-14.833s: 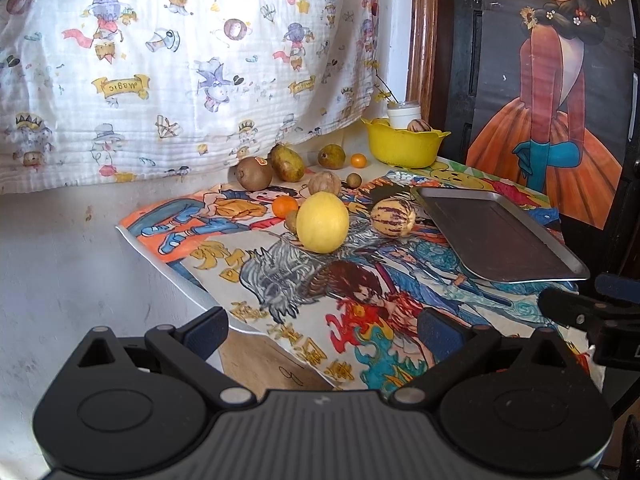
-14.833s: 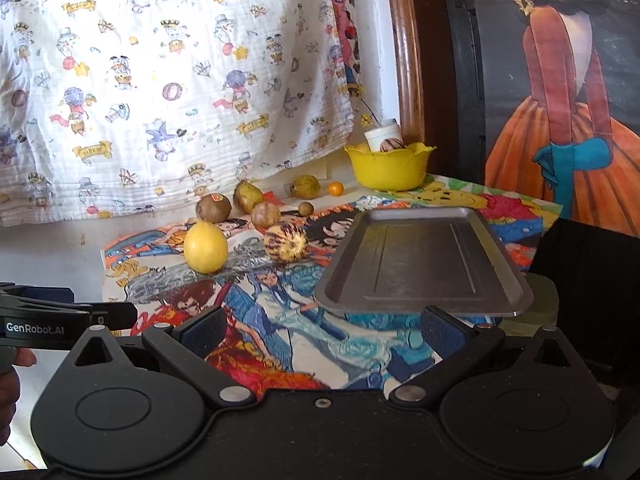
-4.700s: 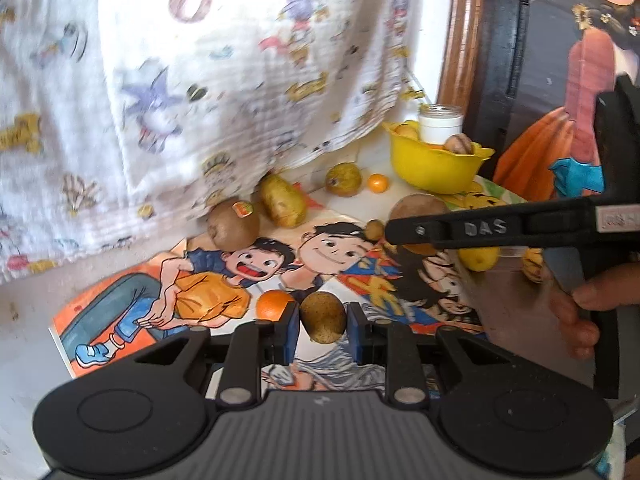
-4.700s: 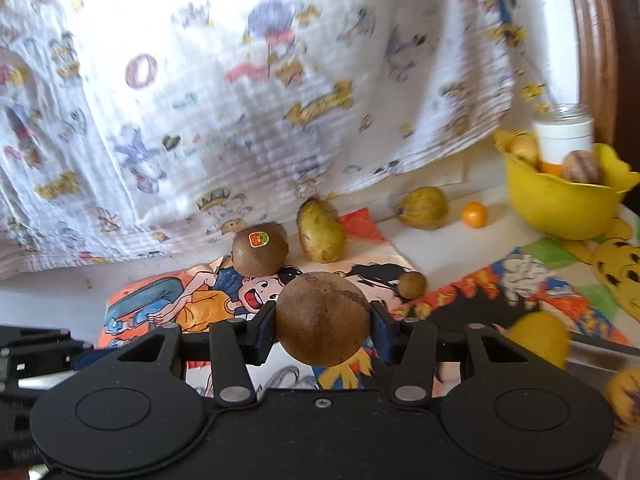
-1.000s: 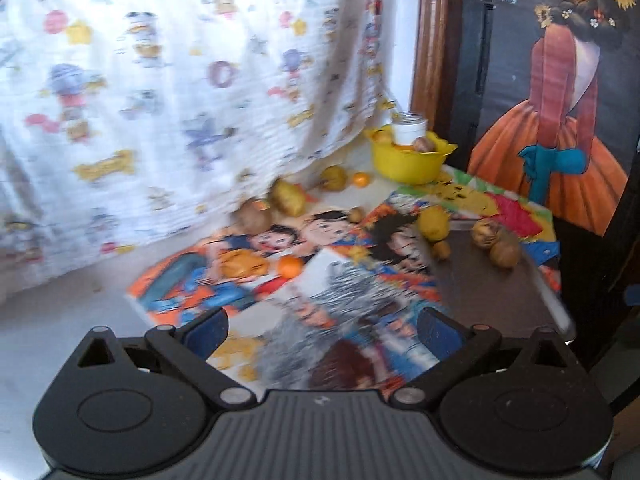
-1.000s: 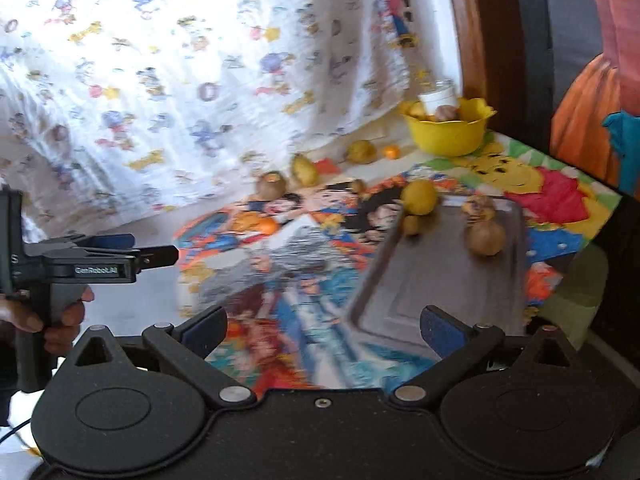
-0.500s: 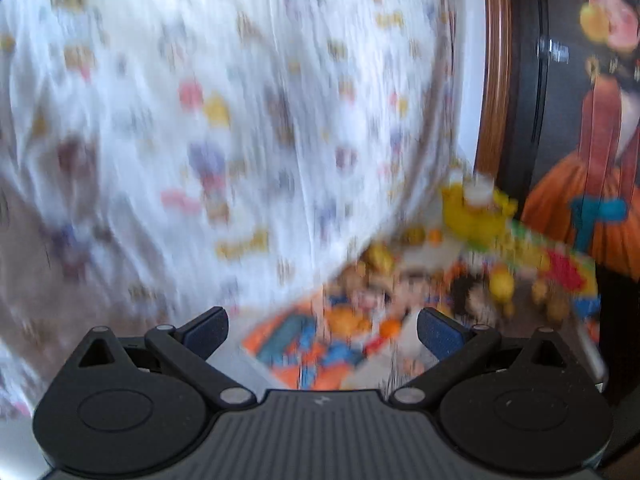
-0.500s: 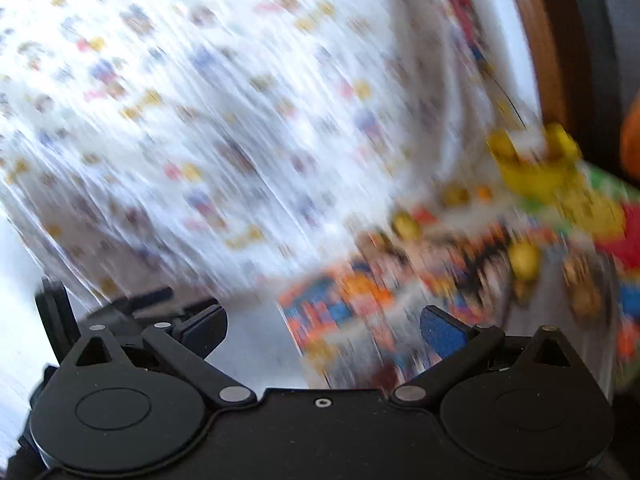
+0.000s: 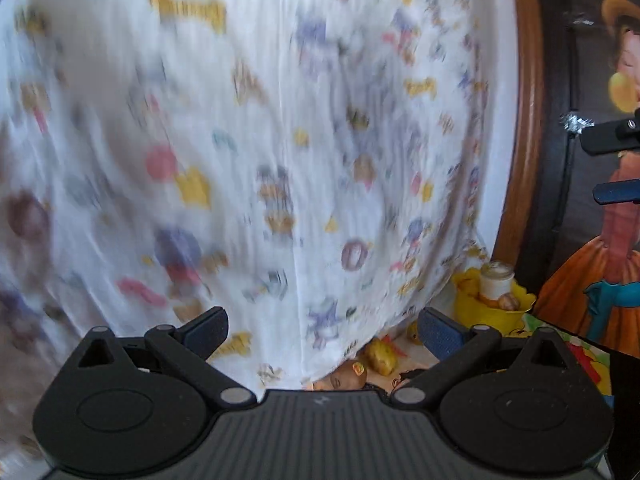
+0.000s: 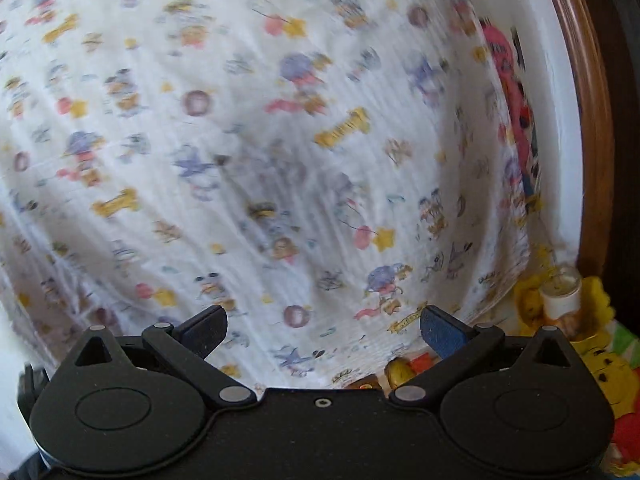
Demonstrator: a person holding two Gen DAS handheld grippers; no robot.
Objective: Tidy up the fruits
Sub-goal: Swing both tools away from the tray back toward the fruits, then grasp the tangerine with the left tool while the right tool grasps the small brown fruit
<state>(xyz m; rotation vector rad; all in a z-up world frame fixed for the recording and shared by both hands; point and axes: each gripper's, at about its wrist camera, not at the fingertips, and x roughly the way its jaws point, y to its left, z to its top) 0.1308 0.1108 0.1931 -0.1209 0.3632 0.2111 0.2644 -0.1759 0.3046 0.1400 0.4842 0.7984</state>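
Left gripper (image 9: pixel 322 326): mine, jaws spread wide, nothing between them; it points up at the cartoon-print cloth (image 9: pixel 280 140), which fills most of the left wrist view.
Right gripper (image 10: pixel 322 326): also released and empty, aimed at the same cloth (the print is smeared by motion blur).
Fruit in sight: only at the bottom centre of the left wrist view, a brown kiwi with a sticker (image 9: pixel 352 374) and, just beside it, a yellow-green pear (image 9: pixel 380 354).
Yellow bowl (image 9: pixel 490 310): lower right, holding a white jar (image 9: pixel 496 282).
Tray: not in either view, so I cannot tell how full it is.
Step in hand: I judge I am between picks, with fruit left loose.
Doing it well: tip both tools down until the fruit sits mid-frame, steady them so the blur clears, then straddle the kiwi across its widest part before closing.
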